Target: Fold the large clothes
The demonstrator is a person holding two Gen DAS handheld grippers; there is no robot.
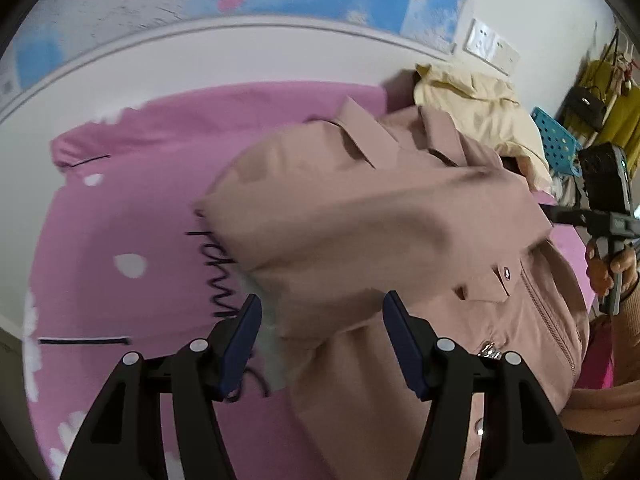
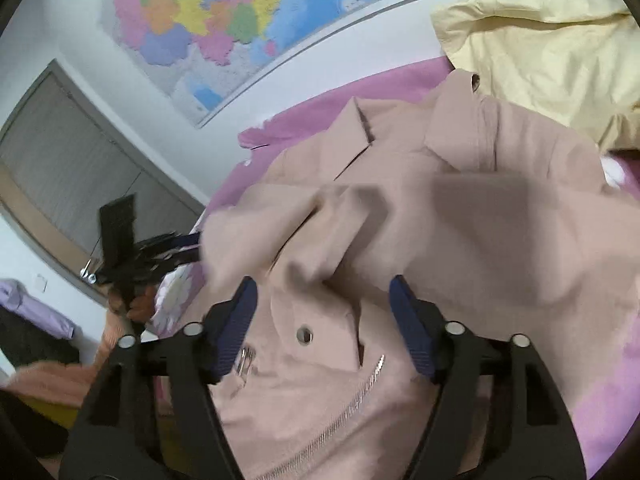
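Observation:
A dusty-pink jacket [image 1: 380, 220] with collar, snap flap pockets and a zipper lies on a pink bedspread [image 1: 132, 208]. It also fills the right wrist view [image 2: 460, 220], with a sleeve folded across its front. My left gripper [image 1: 322, 304] is open over the jacket's left edge, jaws wide apart, holding nothing. My right gripper [image 2: 322, 288] is open above the chest pocket flap [image 2: 316, 320], also holding nothing. The right gripper also shows at the right edge of the left wrist view [image 1: 604, 208]. The left gripper also shows at the left of the right wrist view [image 2: 132, 252].
A pale yellow garment [image 2: 552, 52] is heaped at the head of the bed, beyond the collar. A wall map [image 2: 224, 12] hangs behind. A blue perforated basket [image 1: 556, 140] and hanging bags [image 1: 600, 96] stand at the right. A grey door [image 2: 60, 168] is at the left.

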